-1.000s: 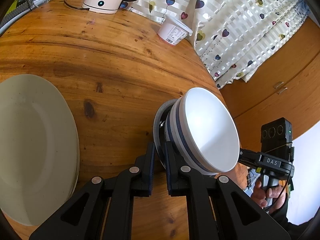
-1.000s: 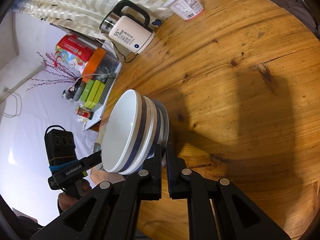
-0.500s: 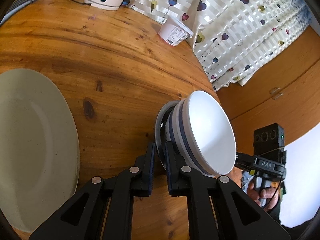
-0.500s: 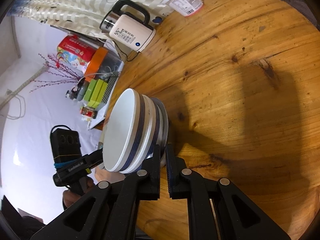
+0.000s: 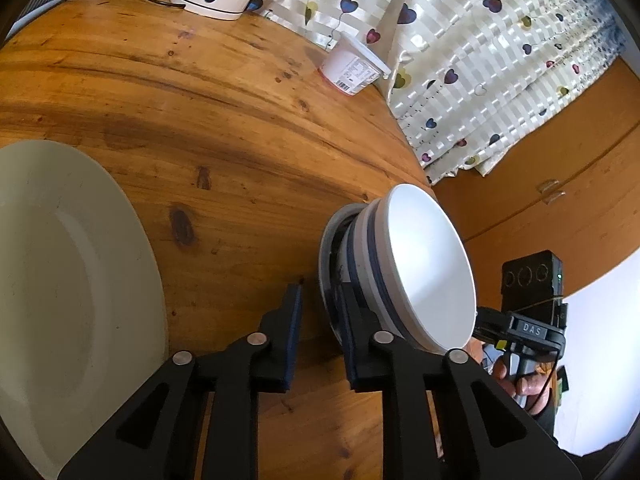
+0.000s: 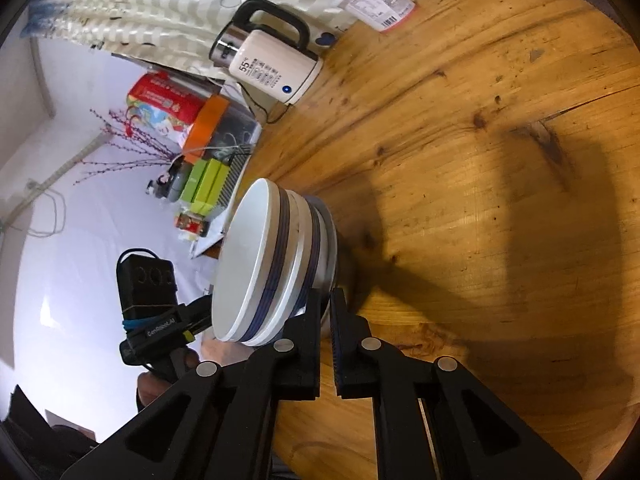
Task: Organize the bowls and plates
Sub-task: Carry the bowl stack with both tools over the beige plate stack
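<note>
A stack of white bowls with blue bands on a small grey plate [image 5: 416, 268] stands near the edge of the round wooden table [image 5: 200, 112]. My left gripper [image 5: 320, 312] is open, its fingers astride the small plate's rim without clamping it. My right gripper [image 6: 326, 316] is shut on the small plate's rim on the opposite side of the bowl stack [image 6: 264, 264]. A large cream plate [image 5: 68, 280] lies on the table to the left in the left wrist view.
A white electric kettle [image 6: 272, 64] and a plastic yogurt tub [image 5: 352, 72] stand at the table's far edge by a heart-patterned curtain [image 5: 480, 60]. Boxes and bottles [image 6: 200, 176] sit on a side surface beyond the table. Wooden cabinet doors [image 5: 560, 200] are behind the stack.
My left gripper has opened, releasing the small plate's rim. The right gripper stays shut on the rim. The stack has barely moved.
</note>
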